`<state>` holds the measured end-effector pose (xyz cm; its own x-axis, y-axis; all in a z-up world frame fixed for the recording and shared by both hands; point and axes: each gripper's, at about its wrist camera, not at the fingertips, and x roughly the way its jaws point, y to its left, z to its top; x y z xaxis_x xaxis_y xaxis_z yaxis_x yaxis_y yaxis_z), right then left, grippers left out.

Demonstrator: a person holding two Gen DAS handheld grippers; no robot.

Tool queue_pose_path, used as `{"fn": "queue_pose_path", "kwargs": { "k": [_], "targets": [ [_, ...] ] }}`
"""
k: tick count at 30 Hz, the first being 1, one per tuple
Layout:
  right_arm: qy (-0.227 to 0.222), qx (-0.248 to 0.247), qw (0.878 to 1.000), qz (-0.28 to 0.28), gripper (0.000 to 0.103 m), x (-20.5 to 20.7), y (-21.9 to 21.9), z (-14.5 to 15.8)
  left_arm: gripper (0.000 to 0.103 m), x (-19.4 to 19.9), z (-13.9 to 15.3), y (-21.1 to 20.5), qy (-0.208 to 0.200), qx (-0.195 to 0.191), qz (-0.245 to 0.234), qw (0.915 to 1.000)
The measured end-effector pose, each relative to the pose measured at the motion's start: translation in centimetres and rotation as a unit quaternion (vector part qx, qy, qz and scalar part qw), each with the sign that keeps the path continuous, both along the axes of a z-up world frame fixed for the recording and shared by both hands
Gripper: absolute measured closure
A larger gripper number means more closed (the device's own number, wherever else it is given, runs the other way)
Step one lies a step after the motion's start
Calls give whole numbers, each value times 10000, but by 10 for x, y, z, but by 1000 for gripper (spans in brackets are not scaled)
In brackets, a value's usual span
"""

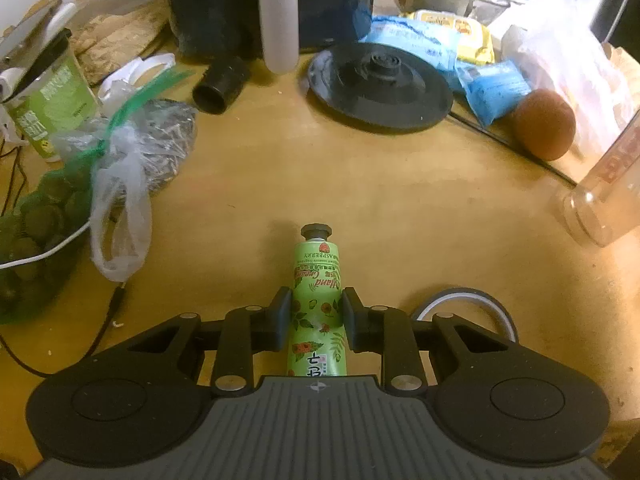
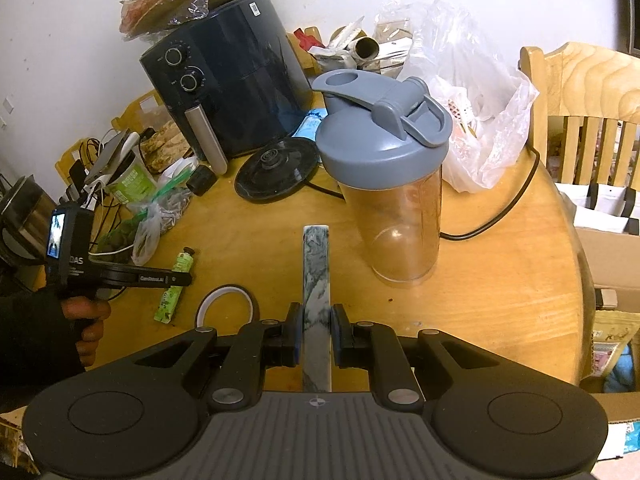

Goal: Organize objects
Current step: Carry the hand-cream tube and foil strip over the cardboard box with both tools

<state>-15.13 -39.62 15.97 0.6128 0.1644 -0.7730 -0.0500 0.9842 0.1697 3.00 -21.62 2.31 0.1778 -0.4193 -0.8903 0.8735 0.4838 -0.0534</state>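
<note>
My left gripper (image 1: 316, 316) is shut on a green hand cream tube (image 1: 317, 280), black cap pointing away, low over the wooden table (image 1: 360, 184). The right wrist view shows the left gripper (image 2: 176, 279) across the same tube (image 2: 176, 280), which lies on the table there. My right gripper (image 2: 316, 334) is shut on a grey-white marbled flat bar (image 2: 316, 276) that points forward above the table. A clear shaker bottle with a grey lid (image 2: 390, 184) stands just right of the bar's far end.
A tape ring (image 2: 226, 304) lies between the grippers. A black air fryer (image 2: 236, 80), a round black kettle base (image 1: 380, 84), blue packets (image 1: 492, 88), a kiwi (image 1: 544, 124), plastic bags (image 1: 128, 184) and a green cup (image 1: 48, 100) crowd the back. A chair (image 2: 588, 92) stands right.
</note>
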Motion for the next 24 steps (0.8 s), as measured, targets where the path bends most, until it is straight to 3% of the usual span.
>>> {"fn": "queue_pose_path", "kwargs": {
  "k": [24],
  "targets": [
    [-96,78,9998,172,86,-15,31,10,76,-16,79,51,243,-888,-80,9957]
  ]
}}
